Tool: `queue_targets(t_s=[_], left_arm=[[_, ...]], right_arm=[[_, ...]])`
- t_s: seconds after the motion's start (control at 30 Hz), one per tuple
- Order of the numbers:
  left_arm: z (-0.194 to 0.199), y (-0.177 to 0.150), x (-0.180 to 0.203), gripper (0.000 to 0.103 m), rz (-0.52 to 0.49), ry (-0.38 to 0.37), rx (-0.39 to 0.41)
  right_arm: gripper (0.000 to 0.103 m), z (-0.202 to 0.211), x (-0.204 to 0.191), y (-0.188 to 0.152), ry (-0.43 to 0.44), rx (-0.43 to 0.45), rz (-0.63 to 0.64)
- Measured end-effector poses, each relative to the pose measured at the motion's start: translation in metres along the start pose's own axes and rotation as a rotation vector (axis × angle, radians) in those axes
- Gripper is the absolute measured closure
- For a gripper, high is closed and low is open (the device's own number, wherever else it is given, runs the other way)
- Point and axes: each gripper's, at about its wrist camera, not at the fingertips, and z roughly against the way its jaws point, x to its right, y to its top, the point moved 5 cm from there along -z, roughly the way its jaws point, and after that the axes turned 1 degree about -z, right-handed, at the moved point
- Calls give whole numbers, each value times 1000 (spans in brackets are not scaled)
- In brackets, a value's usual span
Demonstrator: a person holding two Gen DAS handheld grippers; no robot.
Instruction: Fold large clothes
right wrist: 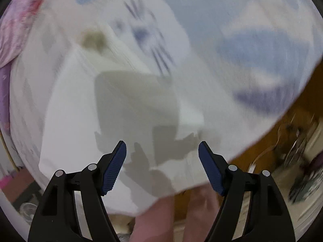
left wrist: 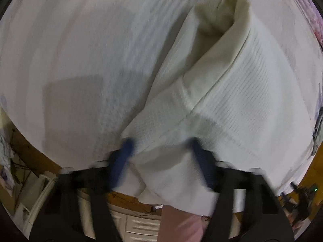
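Garment [left wrist: 222, 92] under left gripper [left wrist: 159, 143] (jaws apart), right gripper [right wrist: 162, 147] above it

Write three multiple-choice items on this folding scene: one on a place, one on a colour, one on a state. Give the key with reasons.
1. Where does the white garment lie in the left wrist view?
A. spread over the white sheet
B. on the brown floor
C. in a drawer

2. What colour are the pads on the right gripper?
A. red
B. blue
C. green

3. How do the right gripper's jaws stand?
A. clamped on cloth
B. apart with nothing between them
C. shut empty

Key: 1 A, the garment rests on the sheet; 2 B, both pads show blue; 3 B, a wide gap shows, with cloth only beneath it.
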Motion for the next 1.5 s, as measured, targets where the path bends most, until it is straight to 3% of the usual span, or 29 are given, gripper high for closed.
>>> queue_targets(t_s=[0.03,0.07,0.1,0.13,0.2,0.3,0.33,0.4,0.43,0.47,0.5,0.57,0.73,0.8,0.83,0.87,0.97,1.03,1.13,1.23,1.3,1.37,1.5], left_arm=[[-2,-2,-3,74,6,25,1],[0,-4,-4,80,21,30,4],[5,-6,-4,86,30,31,6],[10,-8,-5,94,25,32,10],[27,-16,-5,95,-27,50,39],[34,-30,-13,94,-50,41,60],[33,-34,-17,89,-52,54,55],[28,-44,-22,80,-54,106,30],[26,-49,-26,61,-46,134,15],[27,-57,-30,52,-35,123,20],[27,-64,-32,52,-27,102,25],[25,-81,-29,51,-31,100,17],[28,-109,-9,52,-112,62,71],[26,-117,6,65,-156,44,94],[20,-122,16,73,-169,26,95],[15,-124,22,75,-179,11,88],[-25,-127,32,77,-210,32,37],[-41,-116,36,77,-202,38,59],[-31,-121,29,77,-174,22,41],[-29,-134,18,74,-216,46,13],[-24,-142,10,64,-233,92,10],[-18,-152,4,47,-239,93,11],[-1,-155,9,32,-276,116,32]], right_arm=[[52,-8,0,-4,47,-8,2],[96,-23,-1,-8,87,-32,2],[103,-33,1,-12,68,-56,-15],[103,-36,1,-14,87,-55,-28],[103,-27,0,-16,98,-7,-10],[103,-9,22,-9,-55,74,12],[103,-6,33,-6,-74,71,-9],[98,-2,42,-5,17,28,-57],[98,1,43,-6,48,18,-62],[89,7,42,-9,55,15,-44],[67,12,40,-13,34,17,-16],[44,19,32,-21,29,39,34],[49,17,1,-39,63,55,193],[71,8,-10,-45,75,46,250],[74,3,-9,-51,73,33,281],[79,-7,-13,-52,63,22,302],[82,-56,-9,-45,-78,-16,349],[82,-73,-3,-36,-37,-7,324],[82,-65,1,-37,-41,-44,287],[70,-55,2,-42,-70,-82,293],[37,-48,-3,-49,-31,-92,292],[33,-38,-6,-54,-20,-66,296],[32,-20,1,-55,2,-52,274]])
